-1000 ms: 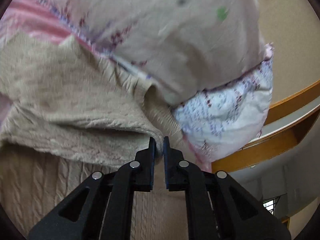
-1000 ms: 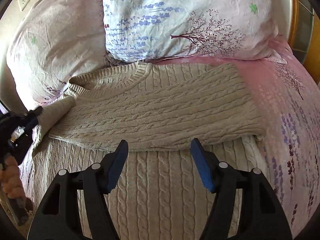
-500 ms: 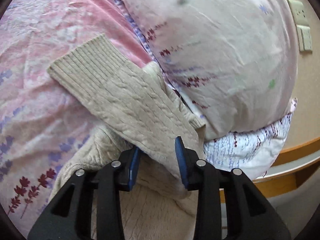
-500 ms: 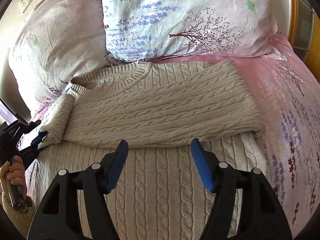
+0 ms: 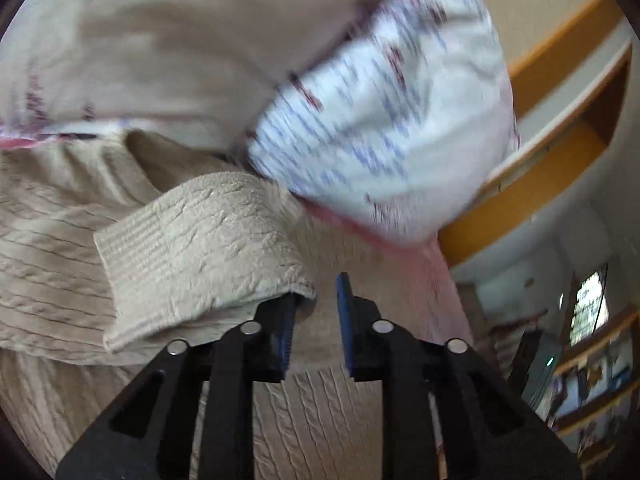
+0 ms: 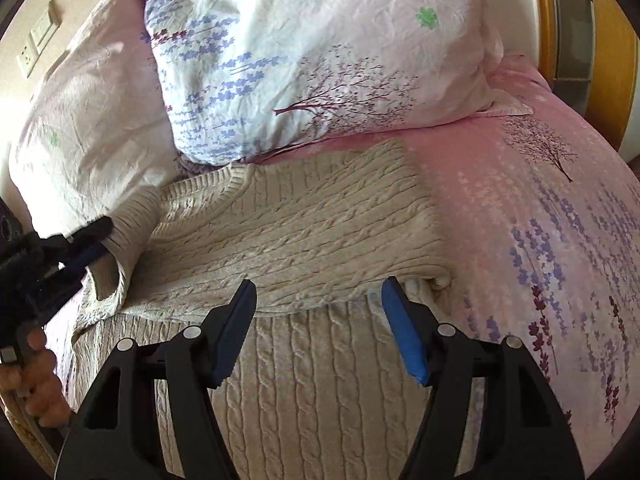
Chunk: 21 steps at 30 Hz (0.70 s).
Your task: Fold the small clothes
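Observation:
A beige cable-knit sweater [image 6: 304, 236] lies on the pink bed with one sleeve folded across its chest. Its other sleeve [image 5: 200, 256] lies doubled over at the sweater's left edge, the cuff pointing away. My left gripper [image 5: 314, 304] is open, its left finger touching the sleeve's near fold; it also shows in the right wrist view [image 6: 86, 254] at the sleeve [image 6: 128, 240]. My right gripper [image 6: 320, 324] is open and empty, hovering over the sweater's lower body.
Two floral pillows [image 6: 312, 56] lean at the head of the bed behind the sweater. The pink floral bedsheet [image 6: 540, 208] spreads to the right. A wooden bed frame [image 5: 532, 160] and shelves stand beyond the pillow.
My left gripper has opened, let go of the sleeve and swung round, leaving the sleeve folded at the sweater's left edge. My right gripper has stayed open and moved slightly closer.

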### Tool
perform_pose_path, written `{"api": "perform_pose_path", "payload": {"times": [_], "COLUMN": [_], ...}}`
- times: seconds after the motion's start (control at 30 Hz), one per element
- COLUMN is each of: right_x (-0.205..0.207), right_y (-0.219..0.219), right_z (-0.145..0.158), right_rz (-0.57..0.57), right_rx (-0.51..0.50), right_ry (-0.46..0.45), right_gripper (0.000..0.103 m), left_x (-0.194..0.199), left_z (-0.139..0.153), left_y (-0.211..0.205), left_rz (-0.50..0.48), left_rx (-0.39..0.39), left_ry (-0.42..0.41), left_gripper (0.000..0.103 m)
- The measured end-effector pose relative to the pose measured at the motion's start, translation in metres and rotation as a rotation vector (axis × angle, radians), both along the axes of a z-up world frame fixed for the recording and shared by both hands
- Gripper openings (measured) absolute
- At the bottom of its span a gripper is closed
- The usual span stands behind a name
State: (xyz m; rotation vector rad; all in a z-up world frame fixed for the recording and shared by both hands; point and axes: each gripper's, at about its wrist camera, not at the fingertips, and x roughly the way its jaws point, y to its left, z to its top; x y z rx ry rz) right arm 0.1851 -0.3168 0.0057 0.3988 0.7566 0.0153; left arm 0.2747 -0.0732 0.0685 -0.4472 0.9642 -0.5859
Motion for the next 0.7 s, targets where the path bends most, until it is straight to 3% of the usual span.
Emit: {"api": "perform_pose_path", "payload": {"times": [0.03, 0.07, 0.13, 0.23, 0.3, 0.33, 0.37, 0.4, 0.47, 0.5, 0.6, 0.7], "right_x": [-0.001, -0.001, -0.001, 0.003, 0.011, 0.017, 0.022, 0.027, 0.025, 0.022, 0.007, 0.003], "right_y": [-0.006, -0.011, -0.019, -0.020, -0.011, -0.003, 0.007, 0.021, 0.053, 0.076, 0.139, 0.185], "right_z": [-0.001, -0.003, -0.003, 0.001, 0.005, 0.007, 0.009, 0.013, 0.021, 0.026, 0.031, 0.030], "right_rz": [-0.018, -0.029, -0.036, -0.005, 0.035, 0.054, 0.075, 0.116, 0.198, 0.250, 0.394, 0.520], "right_rx": [0.007, 0.016, 0.030, 0.056, 0.083, 0.086, 0.079, 0.060, -0.034, -0.129, -0.403, -0.543], "right_ry": [0.003, 0.007, 0.008, -0.007, -0.012, -0.012, -0.016, -0.030, -0.071, -0.102, -0.209, -0.268], "right_gripper": [0.067, 0.067, 0.066, 0.059, 0.057, 0.056, 0.053, 0.052, 0.051, 0.051, 0.051, 0.051], "left_x": [0.000, -0.001, -0.008, -0.018, -0.024, -0.026, -0.026, -0.021, -0.018, -0.017, -0.016, -0.019], "left_z": [-0.010, -0.019, -0.028, -0.021, -0.006, 0.000, 0.003, 0.004, 0.001, -0.002, -0.011, -0.032], "left_y": [-0.018, -0.030, -0.031, 0.003, 0.026, 0.033, 0.038, 0.044, 0.070, 0.084, 0.114, 0.139], "left_rz": [-0.067, -0.114, -0.149, -0.116, -0.079, -0.053, -0.027, -0.006, 0.049, 0.094, 0.189, 0.225], "left_rx": [0.052, 0.081, 0.067, 0.068, 0.131, 0.176, 0.194, 0.166, 0.045, 0.034, 0.094, 0.123], "left_ry": [0.027, 0.054, 0.069, 0.017, -0.077, -0.115, -0.119, -0.094, -0.052, -0.034, -0.001, 0.071], "left_gripper": [0.036, 0.036, 0.036, 0.041, 0.046, 0.055, 0.059, 0.059, 0.059, 0.058, 0.057, 0.052]}}
